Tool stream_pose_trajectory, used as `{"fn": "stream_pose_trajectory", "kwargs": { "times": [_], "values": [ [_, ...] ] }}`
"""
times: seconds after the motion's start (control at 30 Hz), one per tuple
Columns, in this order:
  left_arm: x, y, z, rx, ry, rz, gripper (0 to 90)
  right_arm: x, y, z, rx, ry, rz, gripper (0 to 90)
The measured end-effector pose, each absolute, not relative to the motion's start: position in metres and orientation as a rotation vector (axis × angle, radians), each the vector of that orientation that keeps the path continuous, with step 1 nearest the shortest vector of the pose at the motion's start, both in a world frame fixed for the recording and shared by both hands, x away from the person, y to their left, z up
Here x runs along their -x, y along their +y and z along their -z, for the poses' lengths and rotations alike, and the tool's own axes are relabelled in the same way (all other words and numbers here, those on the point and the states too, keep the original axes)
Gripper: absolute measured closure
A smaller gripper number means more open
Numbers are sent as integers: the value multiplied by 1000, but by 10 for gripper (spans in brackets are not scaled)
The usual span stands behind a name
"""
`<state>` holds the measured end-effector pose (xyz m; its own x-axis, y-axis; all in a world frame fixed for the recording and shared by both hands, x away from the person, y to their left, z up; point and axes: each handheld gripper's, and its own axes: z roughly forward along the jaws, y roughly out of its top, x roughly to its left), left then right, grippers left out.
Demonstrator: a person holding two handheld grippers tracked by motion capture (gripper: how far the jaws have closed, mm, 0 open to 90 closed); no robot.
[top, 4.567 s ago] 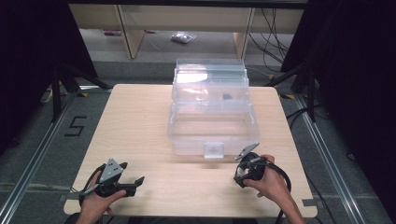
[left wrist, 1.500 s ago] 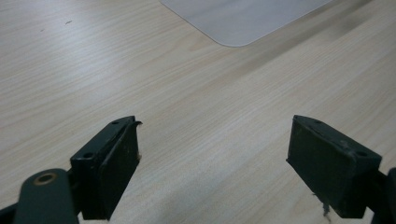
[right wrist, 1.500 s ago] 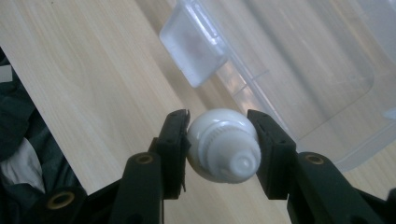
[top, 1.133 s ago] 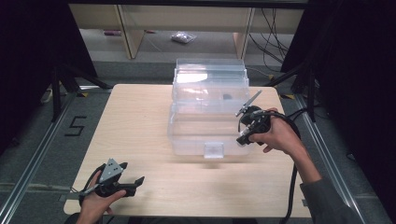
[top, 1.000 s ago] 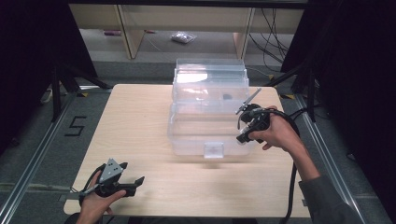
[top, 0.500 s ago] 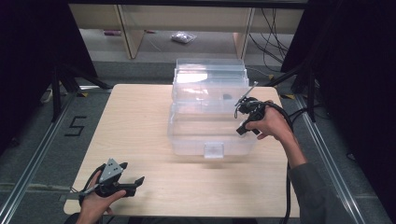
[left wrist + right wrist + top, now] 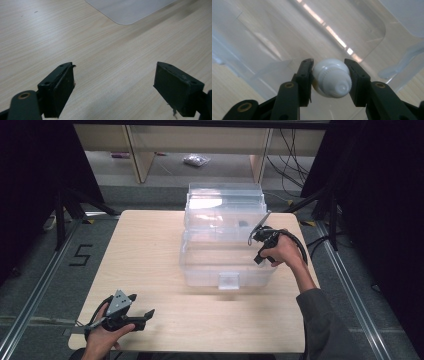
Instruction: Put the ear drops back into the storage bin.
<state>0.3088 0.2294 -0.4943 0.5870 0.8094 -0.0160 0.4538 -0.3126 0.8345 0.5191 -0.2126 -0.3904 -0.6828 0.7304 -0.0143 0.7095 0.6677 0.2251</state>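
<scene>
A black "5" (image 7: 81, 255) is marked on the floor (image 7: 30, 270).

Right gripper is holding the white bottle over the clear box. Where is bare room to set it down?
Bare wood lies left of the clear box, and along the near table edge between left gripper and right sleeve. Right gripper holds the white bottle. Right of the box is narrow.

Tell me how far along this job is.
Done: the right gripper is shut on a white bottle, cap toward the camera, and is raised over the clear box. In hand: carrying it above the box's open inside, judging by the right gripper view. Left: lowering and releasing it, if the box is the goal. The left gripper sits open over the table, idle.
</scene>
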Motion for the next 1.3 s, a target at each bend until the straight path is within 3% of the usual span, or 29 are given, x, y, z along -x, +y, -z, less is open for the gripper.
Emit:
{"fn": "stream_pose_trajectory", "kwargs": {
  "times": [0.77, 0.87, 1.13, 1.3],
  "values": [
    [-309, 229, 495, -1954, 1006, -521, 160, -531, -201, 423, -1282, 2812, -185, 601],
    [-309, 229, 495, -1953, 1005, -521, 160, -536, -204, 428, -1156, 2844, -206, 601],
    [-309, 229, 495, -1954, 1007, -520, 160, -532, -204, 434, -1279, 2827, -160, 598],
    [-309, 229, 495, -1955, 1007, -520, 160, -528, -205, 427, -1289, 2822, -192, 556]
  ]
}}
